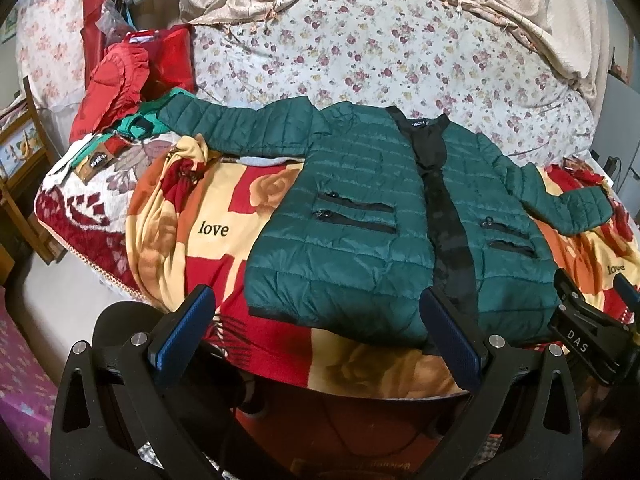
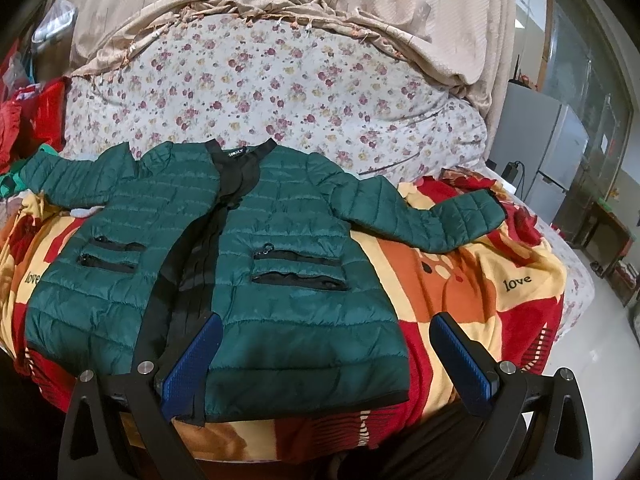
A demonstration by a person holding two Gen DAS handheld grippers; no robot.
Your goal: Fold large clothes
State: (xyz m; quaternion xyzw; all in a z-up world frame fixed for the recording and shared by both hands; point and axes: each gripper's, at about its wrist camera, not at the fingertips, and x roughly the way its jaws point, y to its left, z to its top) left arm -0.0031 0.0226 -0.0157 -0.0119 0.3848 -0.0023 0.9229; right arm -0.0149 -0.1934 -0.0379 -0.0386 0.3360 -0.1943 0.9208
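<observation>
Left wrist view: we see our left gripper [image 1: 320, 340] spread wide, empty, over the hem of a green jacket [image 1: 360, 248] lying flat on a blanket [image 1: 200, 248] | Right wrist view: our right gripper [image 2: 332, 364] spread wide, empty, above the jacket's [image 2: 280, 280] hem.

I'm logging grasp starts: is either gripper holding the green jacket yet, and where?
Nothing is held: the left gripper and right gripper are both open near the green jacket hem.

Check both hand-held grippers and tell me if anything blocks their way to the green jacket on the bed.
Nothing visible does. The green jacket lies spread flat on the blanket, front up, with nothing on top of it. The left hand-held gripper and right hand-held gripper both hover open at its near hem. The red clothes sit beyond its far sleeve.
</observation>
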